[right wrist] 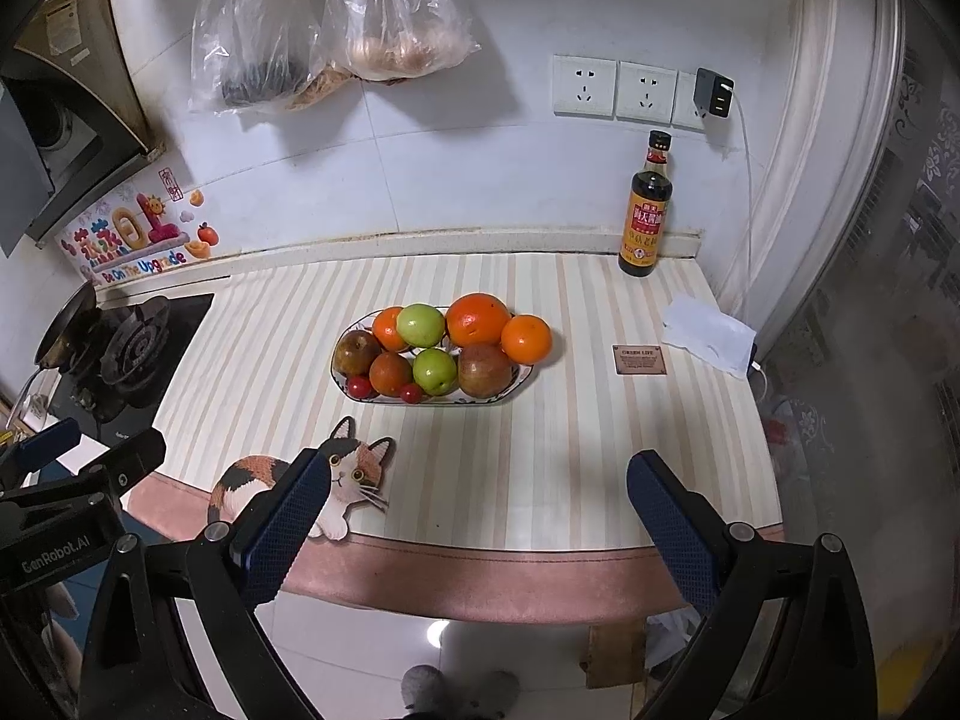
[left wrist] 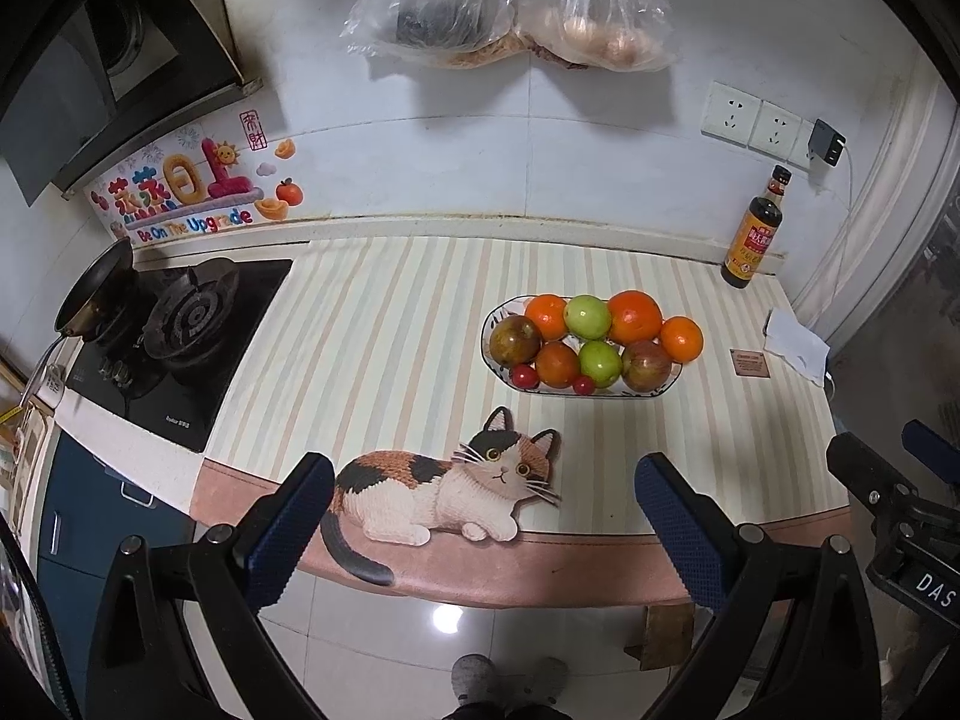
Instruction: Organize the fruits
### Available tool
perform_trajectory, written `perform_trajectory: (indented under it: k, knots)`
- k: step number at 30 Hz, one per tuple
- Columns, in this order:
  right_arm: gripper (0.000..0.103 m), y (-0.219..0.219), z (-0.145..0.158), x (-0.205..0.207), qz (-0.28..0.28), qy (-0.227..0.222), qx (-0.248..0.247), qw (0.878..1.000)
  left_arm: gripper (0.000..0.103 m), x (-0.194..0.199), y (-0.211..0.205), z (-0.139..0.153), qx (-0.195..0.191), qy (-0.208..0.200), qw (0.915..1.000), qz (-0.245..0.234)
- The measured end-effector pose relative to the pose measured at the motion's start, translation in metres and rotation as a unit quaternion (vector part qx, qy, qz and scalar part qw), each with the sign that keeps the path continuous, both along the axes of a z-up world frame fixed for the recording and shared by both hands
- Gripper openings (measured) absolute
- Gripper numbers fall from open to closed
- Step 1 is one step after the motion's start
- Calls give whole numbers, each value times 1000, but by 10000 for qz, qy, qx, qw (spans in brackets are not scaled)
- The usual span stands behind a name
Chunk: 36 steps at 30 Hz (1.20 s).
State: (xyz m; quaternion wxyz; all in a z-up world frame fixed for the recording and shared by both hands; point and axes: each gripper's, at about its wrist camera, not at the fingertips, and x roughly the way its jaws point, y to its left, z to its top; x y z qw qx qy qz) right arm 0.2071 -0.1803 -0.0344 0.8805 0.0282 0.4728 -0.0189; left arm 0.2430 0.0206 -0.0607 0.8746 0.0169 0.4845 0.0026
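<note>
Both wide open and empty, left gripper (left wrist: 483, 525) and right gripper (right wrist: 480, 525) low in frame; round orange, green and brownish fruits (right wrist: 432, 348) heaped mid-frame in oval white dish (right wrist: 523, 381); finished or unsorted, unclear.

Striped counter (right wrist: 540, 480): fruit plate (right wrist: 522, 383), sauce bottle (right wrist: 647, 210), stove (left wrist: 180, 336), white paper (right wrist: 708, 333).

Open striped tabletop (right wrist: 540, 468) between near edge and fruit plate (right wrist: 522, 387) at 12 o'clock; sauce bottle (right wrist: 647, 210) at 1, stove (right wrist: 129, 354) at 10, bags (right wrist: 384, 24) hanging overhead.
</note>
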Motion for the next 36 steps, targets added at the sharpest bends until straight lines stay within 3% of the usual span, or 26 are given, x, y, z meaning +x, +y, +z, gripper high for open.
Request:
perform_trajectory:
  k: [36]
  knots:
    - [101,6,-1,8,42,35,5,10000,103,6,0,1,-31,-40,10000,4]
